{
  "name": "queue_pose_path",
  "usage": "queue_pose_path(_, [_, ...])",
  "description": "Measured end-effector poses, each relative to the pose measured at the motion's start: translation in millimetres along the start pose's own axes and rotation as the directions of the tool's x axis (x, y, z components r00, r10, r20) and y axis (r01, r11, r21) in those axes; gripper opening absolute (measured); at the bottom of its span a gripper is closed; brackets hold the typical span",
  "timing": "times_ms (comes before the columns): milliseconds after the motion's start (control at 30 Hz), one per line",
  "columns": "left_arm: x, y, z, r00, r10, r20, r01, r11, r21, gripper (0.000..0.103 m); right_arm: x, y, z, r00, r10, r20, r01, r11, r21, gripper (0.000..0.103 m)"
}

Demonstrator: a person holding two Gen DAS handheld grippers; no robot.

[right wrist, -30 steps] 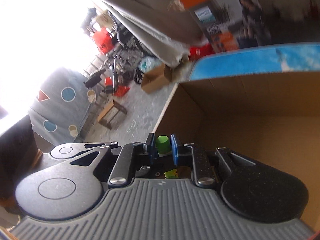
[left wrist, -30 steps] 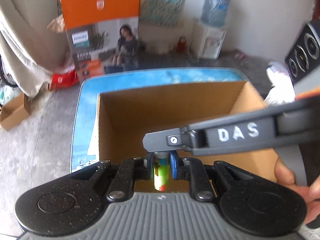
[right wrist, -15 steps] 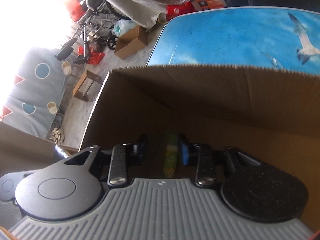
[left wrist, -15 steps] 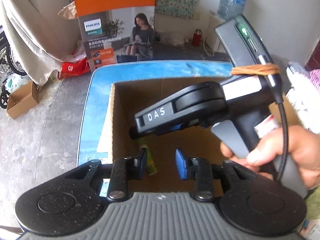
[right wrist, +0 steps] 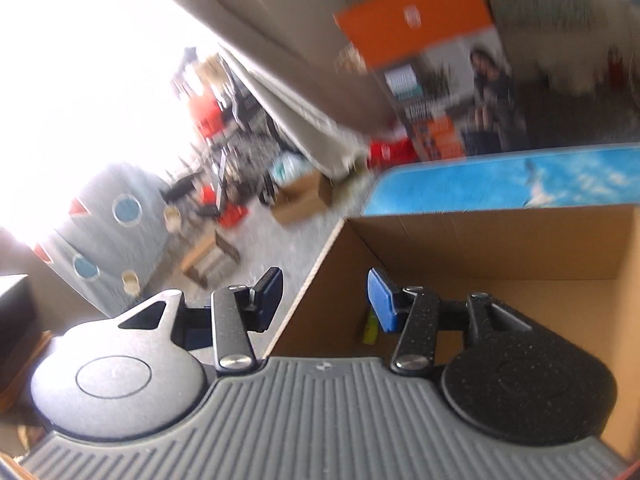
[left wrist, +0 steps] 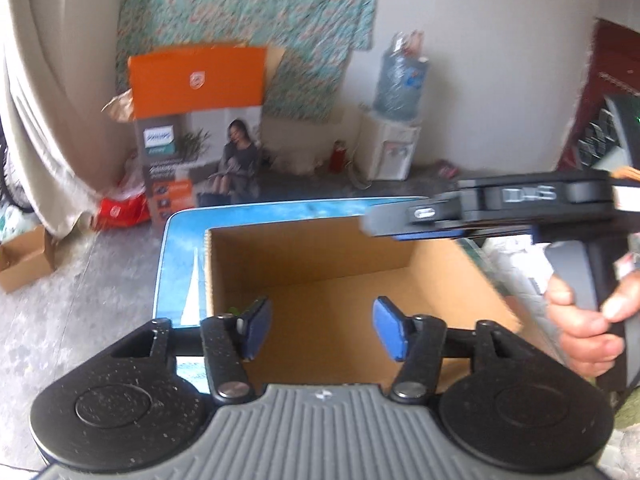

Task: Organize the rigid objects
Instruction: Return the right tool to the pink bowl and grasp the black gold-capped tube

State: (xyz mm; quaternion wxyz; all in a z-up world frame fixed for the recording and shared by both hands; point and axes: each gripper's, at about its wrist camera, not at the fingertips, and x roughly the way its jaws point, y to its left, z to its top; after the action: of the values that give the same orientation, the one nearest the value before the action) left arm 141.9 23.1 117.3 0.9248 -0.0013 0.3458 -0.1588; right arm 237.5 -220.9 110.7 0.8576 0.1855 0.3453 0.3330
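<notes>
An open cardboard box (left wrist: 360, 260) stands on a blue sea-print table (left wrist: 180, 264). My left gripper (left wrist: 320, 320) hovers over the box's near side, its jaws opening wide with nothing between them. A green scrap of an item (left wrist: 232, 312) peeks out behind its left finger. My right gripper (right wrist: 326, 292) is also opening and holds nothing; its fingers straddle the left wall of the box (right wrist: 500, 248). A yellow-green tube (right wrist: 370, 330) lies inside the box below the right finger. In the left wrist view the right gripper (left wrist: 372, 226) reaches in from the right, held by a hand (left wrist: 580, 320).
Beyond the table stand an orange printed carton (left wrist: 200, 128), a water dispenser (left wrist: 394, 140) and a red flask (left wrist: 338, 158). A small cardboard box (left wrist: 24, 256) lies on the concrete floor at left, by a beige curtain (left wrist: 40, 120). Bright clutter fills the doorway (right wrist: 224, 168).
Both grippers were shut on small green-capped items over the box; they opened, the items dropped inside, and both grippers lifted and drew back.
</notes>
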Motion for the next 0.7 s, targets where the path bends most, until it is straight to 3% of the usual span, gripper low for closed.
queue_pose_path(167, [-24, -21, -35, 0.999, -0.048, 0.019, 0.047, 0.998, 0.051, 0.065, -90, 6, -56, 0.992, -0.042, 0.117, 0.043, 0.999, -0.002, 0.047])
queue_pose_path(300, [-22, -40, -68, 0.998, -0.064, 0.001, 0.064, 0.992, 0.108, 0.07, -128, -2, -116, 0.977, -0.127, 0.171, 0.121, 0.992, 0.041, 0.047])
queue_pose_path(400, [-10, -58, -92, 0.996, -0.082, -0.033, 0.086, 0.984, 0.157, 0.07, -136, -13, -161, 0.965, -0.197, 0.174, 0.183, 0.979, 0.091, 0.047])
queue_pose_path(533, [14, -78, -118, 0.994, -0.083, -0.068, 0.096, 0.971, 0.218, 0.068, -128, -19, -205, 0.968, -0.211, 0.133, 0.195, 0.973, 0.123, 0.046])
queue_pose_path(700, [41, -94, -135, 0.992, -0.089, -0.085, 0.109, 0.957, 0.27, 0.061, -106, -11, -218, 0.973, -0.218, 0.074, 0.212, 0.974, 0.075, 0.045])
